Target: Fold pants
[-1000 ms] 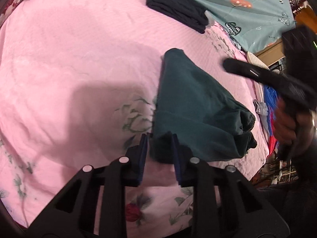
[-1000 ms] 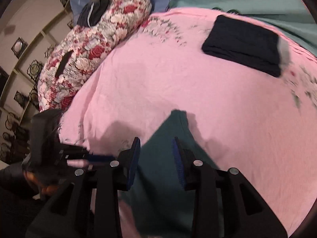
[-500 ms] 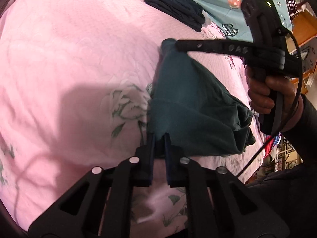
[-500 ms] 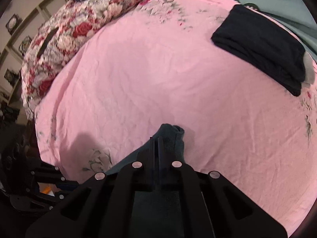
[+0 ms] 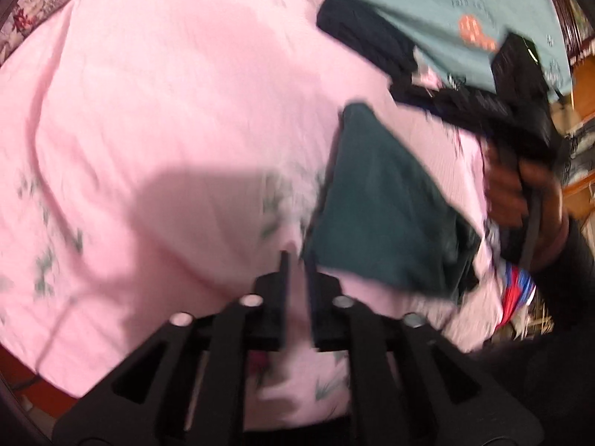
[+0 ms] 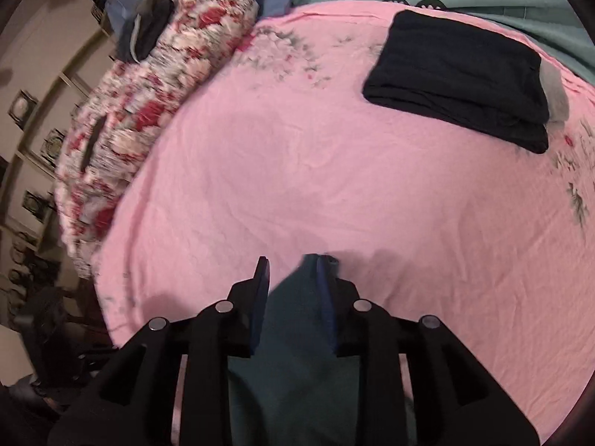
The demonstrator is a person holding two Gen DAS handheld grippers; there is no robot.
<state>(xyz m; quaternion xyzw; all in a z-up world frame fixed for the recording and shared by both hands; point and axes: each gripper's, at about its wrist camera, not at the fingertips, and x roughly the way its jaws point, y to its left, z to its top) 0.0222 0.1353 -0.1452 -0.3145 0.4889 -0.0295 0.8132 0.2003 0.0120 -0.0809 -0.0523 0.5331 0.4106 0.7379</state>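
I see the dark teal pants [image 5: 375,200] lying folded into a wedge on the pink bedsheet [image 5: 167,119], toward the near right edge of the bed. My left gripper [image 5: 297,260] hovers just off the pants' near corner; its jaws are opening and only pink sheet shows between them. My right gripper [image 6: 292,264] sits over the narrow far end of the pants [image 6: 293,334]; its jaws are opening, with teal cloth lying between them but the pads not pressing it. From the left camera, a hand [image 5: 520,189] holds the right gripper's handle. Farther off lies a folded black garment [image 6: 457,74], well apart from the pants. A floral pillow [image 6: 148,104] borders the sheet's far left.
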